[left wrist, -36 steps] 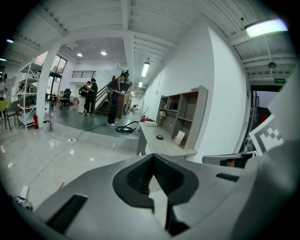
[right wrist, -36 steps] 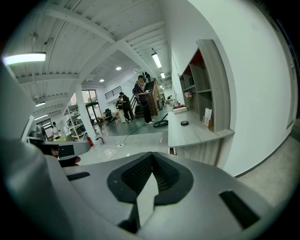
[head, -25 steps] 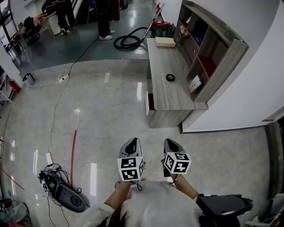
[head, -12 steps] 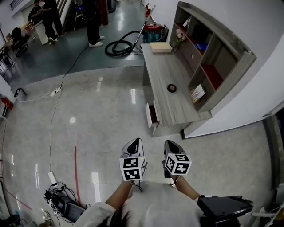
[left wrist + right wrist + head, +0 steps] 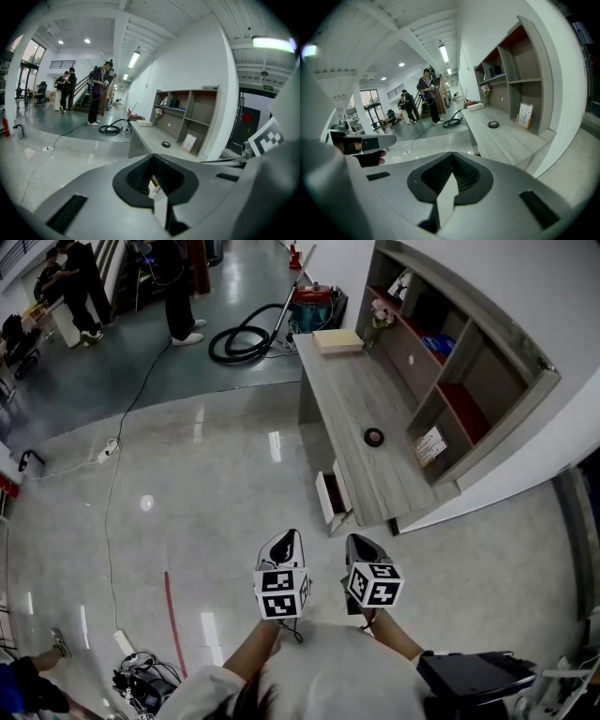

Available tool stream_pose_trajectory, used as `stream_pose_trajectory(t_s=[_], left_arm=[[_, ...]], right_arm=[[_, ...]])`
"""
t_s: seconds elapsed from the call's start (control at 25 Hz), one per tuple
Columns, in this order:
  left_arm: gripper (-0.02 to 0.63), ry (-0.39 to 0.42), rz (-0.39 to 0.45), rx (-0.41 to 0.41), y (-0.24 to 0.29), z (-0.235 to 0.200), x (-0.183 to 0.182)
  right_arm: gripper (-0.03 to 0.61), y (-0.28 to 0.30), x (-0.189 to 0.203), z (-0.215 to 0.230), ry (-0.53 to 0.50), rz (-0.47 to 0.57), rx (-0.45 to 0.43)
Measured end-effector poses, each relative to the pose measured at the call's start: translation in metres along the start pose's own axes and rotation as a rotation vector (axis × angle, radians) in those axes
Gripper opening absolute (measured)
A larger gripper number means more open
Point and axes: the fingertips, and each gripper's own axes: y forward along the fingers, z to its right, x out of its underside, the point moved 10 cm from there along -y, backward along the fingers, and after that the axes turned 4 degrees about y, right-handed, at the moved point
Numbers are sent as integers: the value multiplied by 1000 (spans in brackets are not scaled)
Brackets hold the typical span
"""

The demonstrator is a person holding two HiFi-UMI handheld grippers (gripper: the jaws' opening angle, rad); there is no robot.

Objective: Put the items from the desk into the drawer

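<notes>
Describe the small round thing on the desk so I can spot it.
Find the long grey desk along the shelf unit. Toward its near half lies a tape roll, alone. It is dark and ring-shaped, unlike the pale flat box at the far end.

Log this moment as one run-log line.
left gripper shut, empty | right gripper shut, empty | tape roll on desk, untouched | drawer partly open

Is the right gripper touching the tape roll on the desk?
Apart. The head view shows the right gripper over the floor, short of the desk, while the tape roll lies far ahead on the desktop.
</notes>
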Motion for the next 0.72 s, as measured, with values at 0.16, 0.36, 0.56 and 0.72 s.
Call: stream_pose_trajectory(t_s=[0.16,0.36,0.56,0.72], left_arm=[[3,5,-19,31,16,-26,-7],[3,17,-35,79,37,-46,-15],[3,33,-52,113,51,-62,-20],[3,41,-65,123,57,-78,-22]], right_arm=[[-2,20,-5,-16,14,1,24],[-2,39,-12,-24,38,-3,60],[-2,56,-20,-30,61,-4,85],[-2,71,-25,-37,80,-2,94]])
